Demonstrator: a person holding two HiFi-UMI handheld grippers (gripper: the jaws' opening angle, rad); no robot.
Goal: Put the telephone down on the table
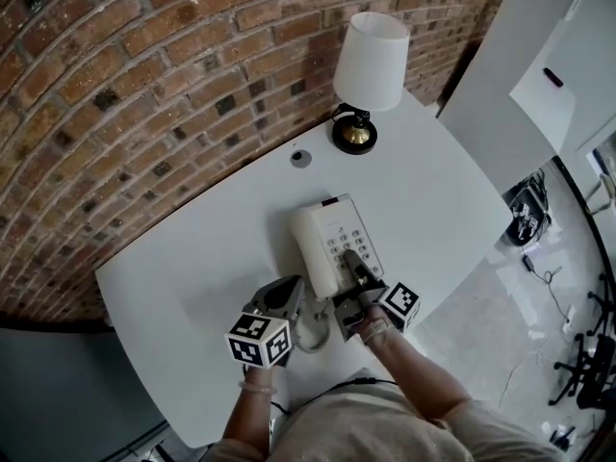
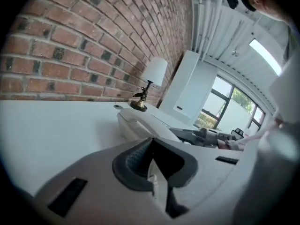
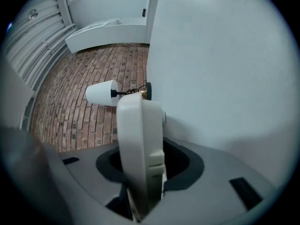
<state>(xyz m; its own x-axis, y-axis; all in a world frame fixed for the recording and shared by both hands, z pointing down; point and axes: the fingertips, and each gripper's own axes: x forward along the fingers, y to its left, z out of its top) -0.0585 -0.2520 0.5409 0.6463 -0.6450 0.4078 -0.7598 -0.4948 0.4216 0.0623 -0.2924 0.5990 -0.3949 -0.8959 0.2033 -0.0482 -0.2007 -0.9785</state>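
Note:
A cream telephone (image 1: 339, 231) lies in the middle of the white table (image 1: 192, 268), its handset (image 1: 313, 250) in the cradle on its left side. My right gripper (image 1: 352, 275) grips the phone's near end, one dark finger lying over the keypad. In the right gripper view the phone body (image 3: 138, 135) stands edge-on between the jaws of that gripper (image 3: 140, 175). Just left of the phone's near corner is my left gripper (image 1: 292, 289), above the coiled cord (image 1: 313, 335). Its jaws (image 2: 152, 170) are shut. Whether a thin white strip is caught between them I cannot tell. The phone (image 2: 140, 121) lies just ahead.
A table lamp (image 1: 371, 61) with a white shade stands at the table's far edge by the brick wall (image 1: 144, 65). A small grey disc (image 1: 301, 158) lies between lamp and phone. The table's right edge drops to a floor with cables (image 1: 527, 221).

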